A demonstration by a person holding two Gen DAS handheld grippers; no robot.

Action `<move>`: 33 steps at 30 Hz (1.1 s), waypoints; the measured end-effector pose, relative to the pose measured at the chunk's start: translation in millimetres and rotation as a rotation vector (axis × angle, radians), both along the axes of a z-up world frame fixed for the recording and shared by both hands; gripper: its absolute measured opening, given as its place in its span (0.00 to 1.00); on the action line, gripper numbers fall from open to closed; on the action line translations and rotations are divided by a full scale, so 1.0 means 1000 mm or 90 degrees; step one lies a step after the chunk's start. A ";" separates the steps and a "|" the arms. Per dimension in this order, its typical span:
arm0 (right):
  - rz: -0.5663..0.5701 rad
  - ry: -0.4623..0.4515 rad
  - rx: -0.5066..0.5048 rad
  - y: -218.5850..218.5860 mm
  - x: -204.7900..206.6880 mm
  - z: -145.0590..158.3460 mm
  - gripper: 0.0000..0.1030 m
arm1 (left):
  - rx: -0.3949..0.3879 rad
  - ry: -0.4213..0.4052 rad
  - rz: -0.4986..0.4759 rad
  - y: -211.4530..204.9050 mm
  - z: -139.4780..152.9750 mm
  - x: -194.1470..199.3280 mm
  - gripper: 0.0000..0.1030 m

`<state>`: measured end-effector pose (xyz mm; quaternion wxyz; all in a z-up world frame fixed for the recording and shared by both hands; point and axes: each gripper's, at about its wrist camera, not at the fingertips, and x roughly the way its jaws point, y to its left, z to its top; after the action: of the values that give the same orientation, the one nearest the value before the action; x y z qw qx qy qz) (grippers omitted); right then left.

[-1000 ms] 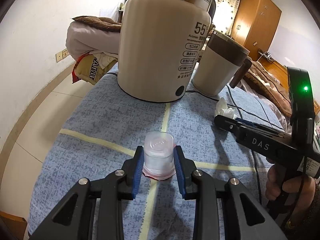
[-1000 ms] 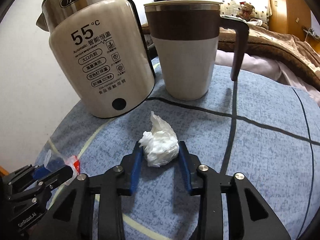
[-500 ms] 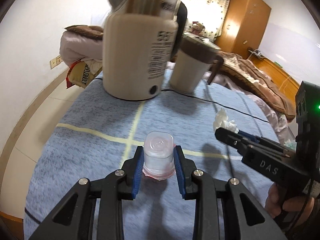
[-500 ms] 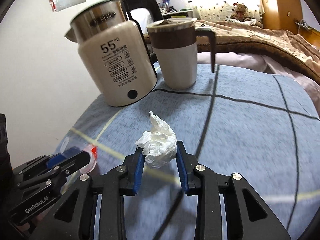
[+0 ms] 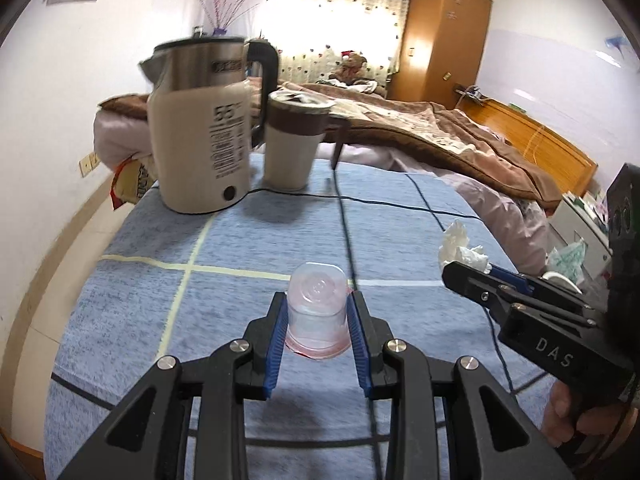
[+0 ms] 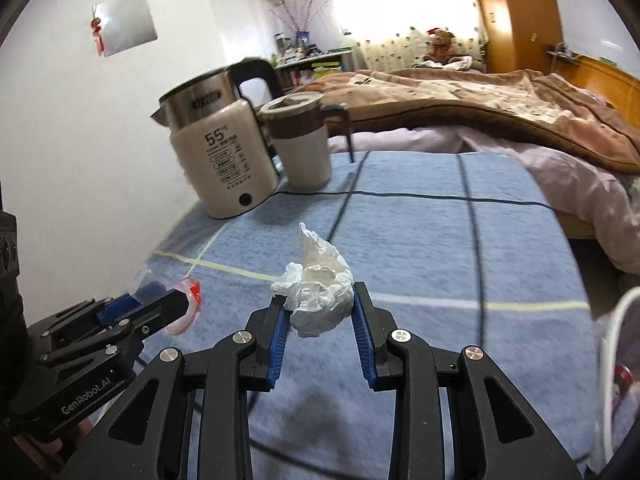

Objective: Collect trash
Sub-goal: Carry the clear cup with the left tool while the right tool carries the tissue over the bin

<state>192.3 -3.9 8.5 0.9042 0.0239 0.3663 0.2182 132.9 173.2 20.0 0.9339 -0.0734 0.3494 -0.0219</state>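
Left wrist view: left gripper (image 5: 317, 322) clamped on a clear plastic cup (image 5: 317, 312), blue pads pressed to both its sides. Cup sits upside down between the fingertips, base pointing forward and up, red-tinged rim nearest the camera. It's held above the blue checked tablecloth (image 5: 248, 248), nearer to the camera than the kettle (image 5: 204, 128). On the right of this view, right gripper (image 5: 486, 268) pinches a crumpled white tissue (image 5: 460, 248), also on the near side of the kettle and off to its right. A black cord (image 5: 348, 216) runs across the cloth from the kettle side toward the camera. Mug (image 5: 294, 144) with brown band stands just right of the kettle, touching or nearly so; cannot tell which. Brown blanket bed (image 5: 440, 136) lies beyond the kettle and to its right.

Right wrist view: tissue wedged between both blue pads, top sticking out forward past the fingertips, fingers closed on it. Left gripper visible low left with the cup's red rim showing. Kettle and mug far back left, bed behind.
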 end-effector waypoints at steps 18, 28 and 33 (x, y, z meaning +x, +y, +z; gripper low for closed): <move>-0.133 -0.021 0.035 -0.114 -0.053 0.015 0.31 | -0.001 -0.033 -0.113 -0.105 0.019 -0.019 0.31; -0.211 -0.033 0.032 -0.176 -0.068 0.015 0.31 | 0.008 -0.041 -0.181 -0.168 0.022 -0.019 0.31; -0.257 -0.035 0.033 -0.215 -0.074 0.015 0.31 | 0.008 -0.043 -0.215 -0.201 0.022 -0.014 0.31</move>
<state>117.9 -218.6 23.2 0.9382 0.1145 0.3238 0.0427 119.0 -27.6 42.1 0.9286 -0.0071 0.3253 -0.1784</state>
